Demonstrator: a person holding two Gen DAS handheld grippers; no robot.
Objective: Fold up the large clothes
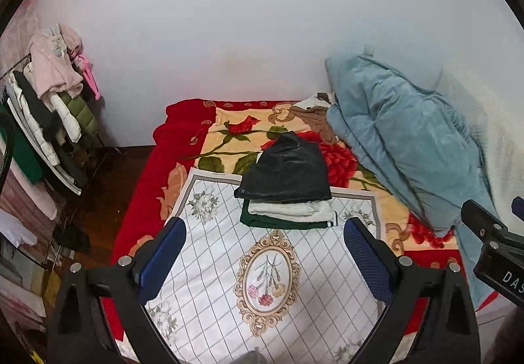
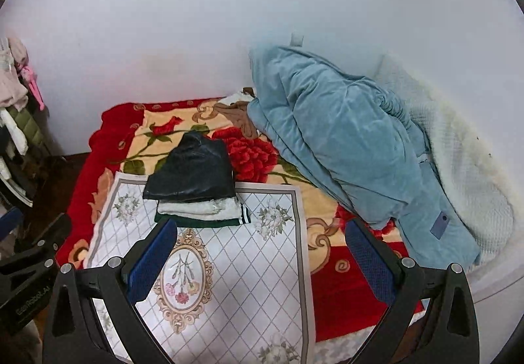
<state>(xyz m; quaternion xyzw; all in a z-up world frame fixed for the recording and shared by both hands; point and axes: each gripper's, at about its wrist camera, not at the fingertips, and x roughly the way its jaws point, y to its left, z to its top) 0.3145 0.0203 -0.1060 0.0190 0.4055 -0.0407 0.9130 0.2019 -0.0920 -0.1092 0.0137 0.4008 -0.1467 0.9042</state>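
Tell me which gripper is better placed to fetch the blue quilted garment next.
Probably the right gripper: the blue garment lies just ahead on its right side, while the left gripper faces the folded stack. Both are open and empty.

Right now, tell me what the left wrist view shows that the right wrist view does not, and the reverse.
Only the left wrist view shows the full clothes rack with hanging coats, plus the dark floor beside the bed. Only the right wrist view shows the white knitted blanket behind the blue quilt and the quilt's small label. Both show the stack of folded clothes on the white patterned cloth, the red flowered blanket, and an open hand-held gripper, left and right, holding nothing.
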